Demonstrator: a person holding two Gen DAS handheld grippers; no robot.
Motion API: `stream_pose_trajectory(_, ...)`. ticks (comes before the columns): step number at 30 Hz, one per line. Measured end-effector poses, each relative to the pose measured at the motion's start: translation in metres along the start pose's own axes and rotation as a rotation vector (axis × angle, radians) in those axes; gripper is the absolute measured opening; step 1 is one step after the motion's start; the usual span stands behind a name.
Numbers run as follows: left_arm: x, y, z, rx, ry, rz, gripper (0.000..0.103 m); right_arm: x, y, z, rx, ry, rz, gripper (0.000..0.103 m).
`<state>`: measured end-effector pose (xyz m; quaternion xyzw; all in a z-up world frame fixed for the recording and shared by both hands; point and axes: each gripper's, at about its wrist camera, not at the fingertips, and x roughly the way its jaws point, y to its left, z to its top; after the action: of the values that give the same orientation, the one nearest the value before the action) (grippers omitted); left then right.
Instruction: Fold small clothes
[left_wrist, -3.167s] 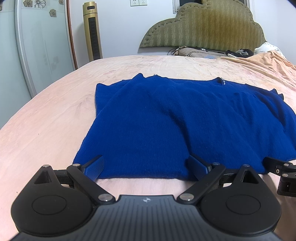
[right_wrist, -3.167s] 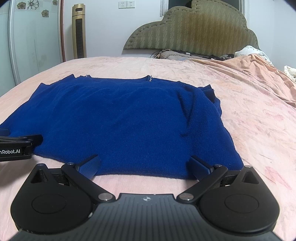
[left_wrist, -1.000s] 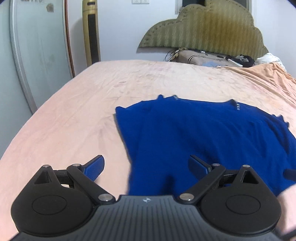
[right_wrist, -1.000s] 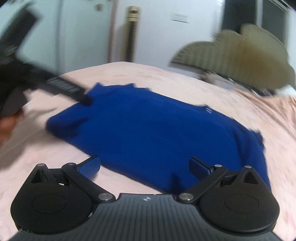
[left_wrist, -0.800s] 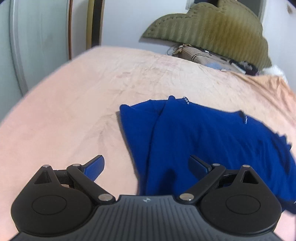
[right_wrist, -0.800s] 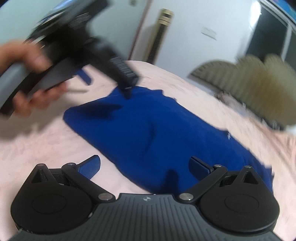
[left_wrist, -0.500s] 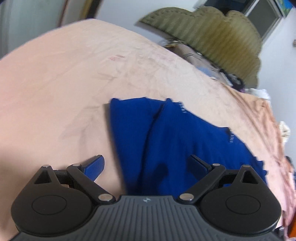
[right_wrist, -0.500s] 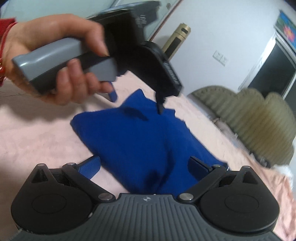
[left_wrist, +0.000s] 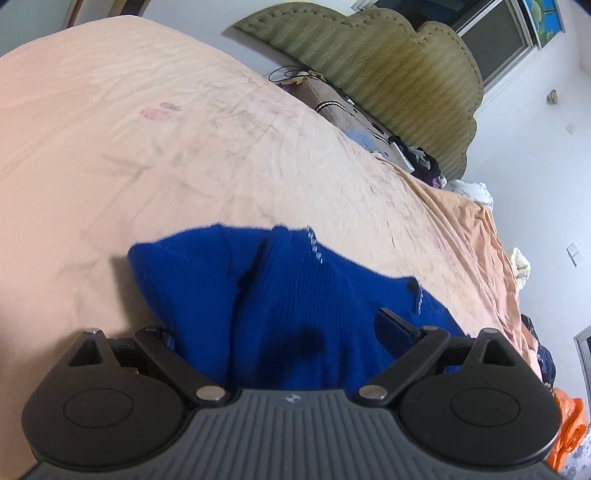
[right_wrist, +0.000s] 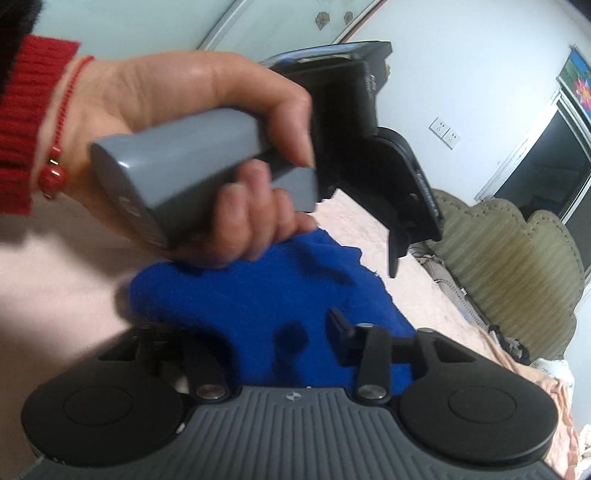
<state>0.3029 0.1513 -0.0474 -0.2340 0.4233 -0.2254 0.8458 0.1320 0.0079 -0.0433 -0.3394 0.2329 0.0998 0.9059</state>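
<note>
A small dark blue knit sweater (left_wrist: 280, 306) lies on the pink bedsheet (left_wrist: 184, 158), with one side folded over. My left gripper (left_wrist: 275, 334) is open just above the sweater's near edge, its fingers to either side of the cloth. My right gripper (right_wrist: 258, 328) hangs over the same sweater (right_wrist: 258, 295); its jaws have narrowed with blue cloth between them, and the left finger is hidden by cloth and blur. The person's hand holding the left gripper (right_wrist: 207, 147) fills the upper right wrist view.
A green padded headboard (left_wrist: 384, 66) stands at the far end of the bed. Bags and clutter (left_wrist: 354, 110) lie below it. A rumpled peach blanket (left_wrist: 480, 236) covers the bed's right side. An orange bag (left_wrist: 565, 428) sits at the far right.
Both grippers have swung left and tilted down towards the sweater's left side. The left gripper and hand have come in close before the right camera. The right jaws have narrowed.
</note>
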Motion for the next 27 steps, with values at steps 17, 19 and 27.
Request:
stream_pose_trajectory(17,-0.003,-0.055,0.010,0.165,-0.061,0.257,0.012,-0.033,-0.029,-0.010,0.136,-0.094,0.076,0.006)
stream_pose_trajectory(19,-0.013,-0.068,0.013,0.178,-0.088,0.272,0.012,-0.042,-0.040,-0.013,0.156,-0.124,0.059,0.006)
stream_pose_trajectory(27,-0.027,-0.122,0.009,0.275,-0.201,0.441,0.010,-0.074,-0.076,-0.028,0.287,-0.190,0.104,0.006)
